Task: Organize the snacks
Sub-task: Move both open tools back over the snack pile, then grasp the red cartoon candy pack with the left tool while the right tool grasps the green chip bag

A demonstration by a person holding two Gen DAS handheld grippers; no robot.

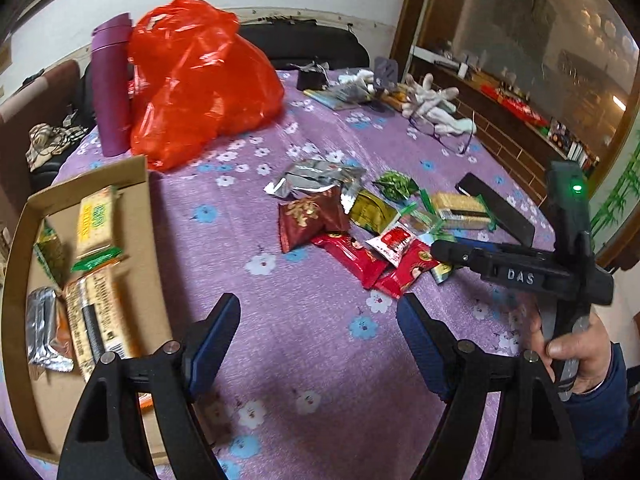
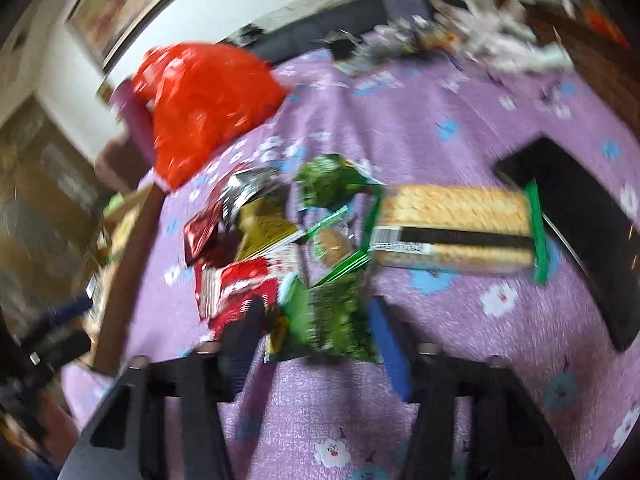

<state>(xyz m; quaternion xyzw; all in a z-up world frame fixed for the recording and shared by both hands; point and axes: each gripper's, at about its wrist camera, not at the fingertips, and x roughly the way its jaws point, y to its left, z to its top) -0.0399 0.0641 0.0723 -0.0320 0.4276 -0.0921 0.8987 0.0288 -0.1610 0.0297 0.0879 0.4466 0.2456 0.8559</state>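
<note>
A pile of snack packets (image 1: 360, 224) lies on the purple flowered tablecloth (image 1: 304, 344). A cardboard box (image 1: 24, 240) at the left holds several packets, among them cracker packs (image 1: 96, 224). My left gripper (image 1: 318, 320) is open and empty above the cloth, between the box and the pile. My right gripper (image 1: 444, 250) reaches into the pile from the right. In the blurred right wrist view the right gripper (image 2: 316, 320) is open, with a green packet (image 2: 336, 320) between its fingers and a cracker pack (image 2: 452, 228) beyond.
A red plastic bag (image 1: 200, 80) and a purple bottle (image 1: 110, 88) stand at the back left. White gloves (image 1: 432, 104) and small items lie at the back. A black flat object (image 1: 496, 208) lies right of the pile. A wooden cabinet (image 1: 520, 120) stands at the right.
</note>
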